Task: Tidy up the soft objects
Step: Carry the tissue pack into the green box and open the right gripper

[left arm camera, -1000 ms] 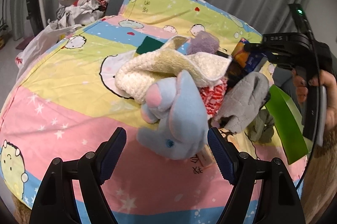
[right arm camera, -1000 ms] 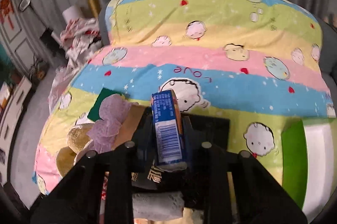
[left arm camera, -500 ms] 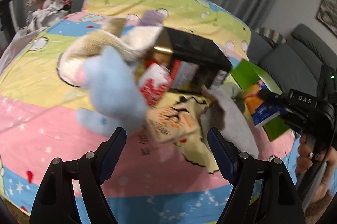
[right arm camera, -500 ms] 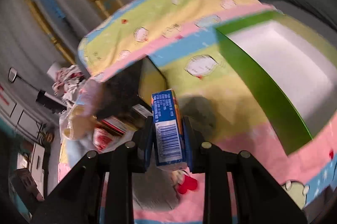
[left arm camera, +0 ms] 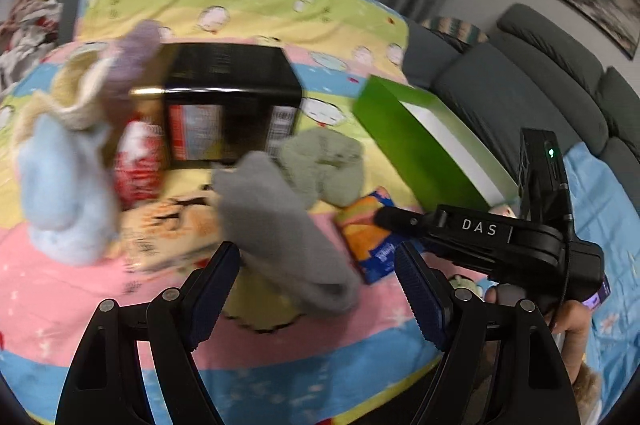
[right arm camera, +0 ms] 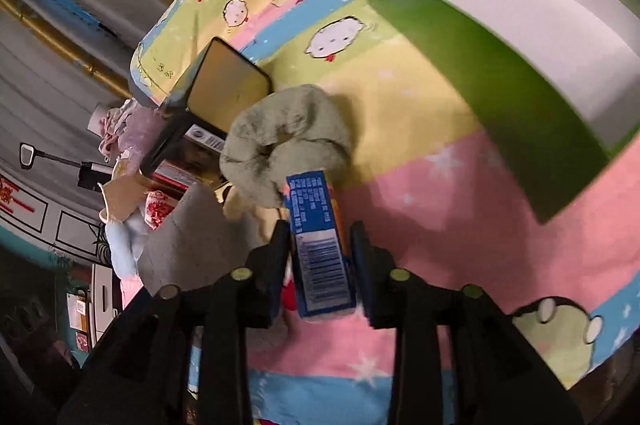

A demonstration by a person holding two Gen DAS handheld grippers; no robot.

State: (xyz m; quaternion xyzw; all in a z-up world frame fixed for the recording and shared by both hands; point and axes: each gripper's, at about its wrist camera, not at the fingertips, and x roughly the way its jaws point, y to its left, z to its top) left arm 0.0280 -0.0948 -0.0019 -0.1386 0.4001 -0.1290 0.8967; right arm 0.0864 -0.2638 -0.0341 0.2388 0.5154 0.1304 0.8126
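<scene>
My left gripper (left arm camera: 316,289) is open and empty, low over a grey sock (left arm camera: 280,225) on the striped cartoon blanket (left arm camera: 60,305). A blue plush (left arm camera: 60,185), a cream knit cloth (left arm camera: 76,97), a purple fluffy piece (left arm camera: 132,57) and a green-grey rolled towel (left arm camera: 328,165) lie nearby. My right gripper (right arm camera: 322,249) is shut on a blue and orange snack box (right arm camera: 318,245), low over the pink stripe, next to the towel (right arm camera: 280,141). It shows in the left wrist view (left arm camera: 384,221) with the box (left arm camera: 368,237).
A black box (left arm camera: 232,81) stands behind the pile with red packets (left arm camera: 138,161) at its side. A green box with a white inside (right arm camera: 500,25) lies to the right. A grey sofa (left arm camera: 540,85) is beyond it.
My right gripper has carried the snack box down and right, from above the black box toward the pink stripe near the green box. The left wrist view has swung right; its jaws stay open.
</scene>
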